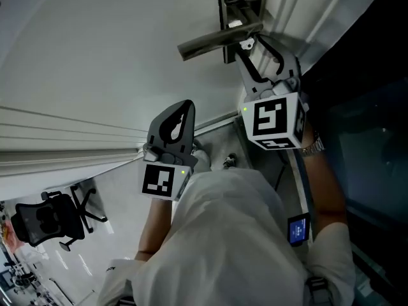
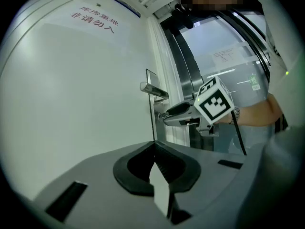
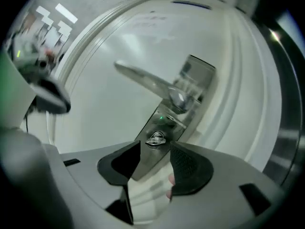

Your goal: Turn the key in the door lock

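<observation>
We log: right hand-held gripper (image 3: 155,147) released, jaws either side of the key (image 3: 155,139); door handle (image 3: 145,81) at its 12 o'clock; left hand-held gripper (image 2: 154,146) clenched, empty.

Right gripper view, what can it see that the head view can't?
Only the right gripper view shows the key sitting in the lock plate, between the open jaws of the right gripper. Only the head view shows both grippers from above, including the left gripper, plus an office chair far below. Both show the door handle and the white door.
</observation>
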A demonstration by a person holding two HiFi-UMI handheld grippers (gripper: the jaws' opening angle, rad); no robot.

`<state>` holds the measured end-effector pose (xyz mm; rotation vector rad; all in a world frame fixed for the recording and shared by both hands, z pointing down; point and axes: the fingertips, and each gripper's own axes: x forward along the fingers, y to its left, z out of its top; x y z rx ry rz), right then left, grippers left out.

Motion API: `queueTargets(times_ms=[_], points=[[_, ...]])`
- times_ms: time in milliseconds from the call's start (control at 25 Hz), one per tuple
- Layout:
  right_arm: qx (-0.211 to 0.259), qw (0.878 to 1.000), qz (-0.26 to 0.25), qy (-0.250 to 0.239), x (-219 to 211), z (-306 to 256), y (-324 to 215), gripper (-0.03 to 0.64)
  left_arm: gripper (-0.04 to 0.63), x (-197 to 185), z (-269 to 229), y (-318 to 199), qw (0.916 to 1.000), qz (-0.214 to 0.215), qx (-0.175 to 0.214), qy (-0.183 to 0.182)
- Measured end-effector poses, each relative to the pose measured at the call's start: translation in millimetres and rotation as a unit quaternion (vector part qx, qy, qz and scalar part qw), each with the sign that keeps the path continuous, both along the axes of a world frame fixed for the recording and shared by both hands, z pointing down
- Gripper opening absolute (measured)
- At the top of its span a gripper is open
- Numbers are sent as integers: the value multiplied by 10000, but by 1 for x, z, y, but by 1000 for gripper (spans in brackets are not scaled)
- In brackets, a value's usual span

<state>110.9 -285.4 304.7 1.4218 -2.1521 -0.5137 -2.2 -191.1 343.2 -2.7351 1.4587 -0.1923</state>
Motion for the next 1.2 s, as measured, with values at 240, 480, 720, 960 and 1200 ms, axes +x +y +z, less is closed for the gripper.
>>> queueTargets(times_ms=[240,480,720,960,1200], points=[[1056,9710,127,2143,-9,4,-1,170,5,-3,1,1,10000,54,3,10],[1481,9474,180,2831,-14,-2,-4,169,5,-5,1,4,9999,118,13,17],[1818,9270,241,3273,-14,3,-4,107,5,-11,3,7,10000,79,-40,7],[1418,9635,306,2252,-12,1,-8,106,5,-14,6,5,10000,73,-58,-15],[942,9864,453,1270,-10,-3,-8,107,5,-16,5,7,9999,99,-81,-2]])
